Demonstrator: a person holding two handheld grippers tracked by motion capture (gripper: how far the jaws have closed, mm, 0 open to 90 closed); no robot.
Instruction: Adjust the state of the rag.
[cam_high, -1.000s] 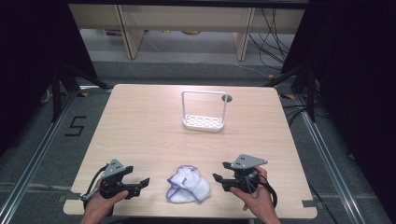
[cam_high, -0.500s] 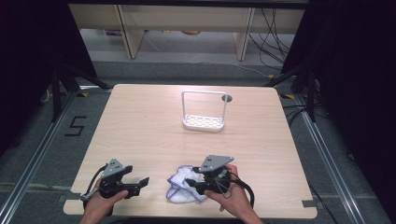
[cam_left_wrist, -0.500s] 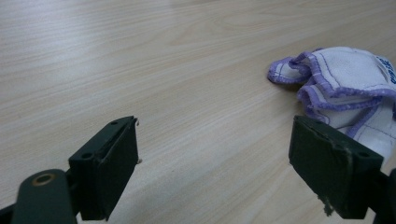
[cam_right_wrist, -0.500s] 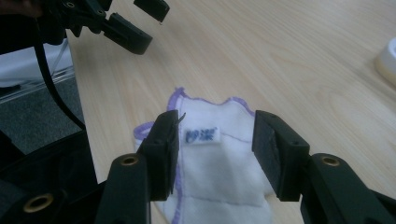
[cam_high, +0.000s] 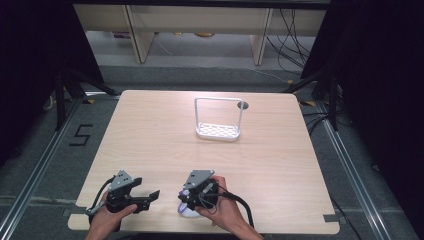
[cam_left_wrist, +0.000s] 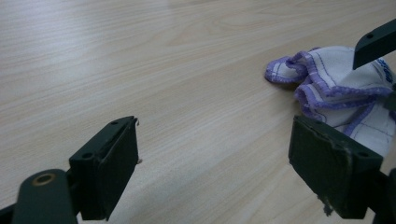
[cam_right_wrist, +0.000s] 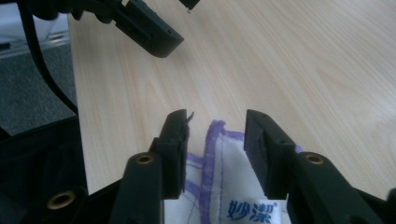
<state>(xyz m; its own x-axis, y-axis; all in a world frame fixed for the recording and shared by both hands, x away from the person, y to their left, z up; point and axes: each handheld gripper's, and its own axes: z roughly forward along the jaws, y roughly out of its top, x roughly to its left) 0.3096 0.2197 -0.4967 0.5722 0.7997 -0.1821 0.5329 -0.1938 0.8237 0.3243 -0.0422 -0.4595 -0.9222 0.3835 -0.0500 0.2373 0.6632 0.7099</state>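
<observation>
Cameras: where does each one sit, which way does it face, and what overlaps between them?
High view: above the person's side, facing forward and down on the table; both forearms, left gripper, right gripper.
Left gripper view: rides the left gripper, looks along open jaws across the table.
Right gripper view: rides the right gripper, jaws astride the cloth.
Shared: the cloth, in both gripper views.

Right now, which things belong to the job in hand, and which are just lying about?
In the job:
- cloth, between the closing right gripper's jaws
- left gripper, open, beside it

Lying about:
- white rack, far side of the table
</observation>
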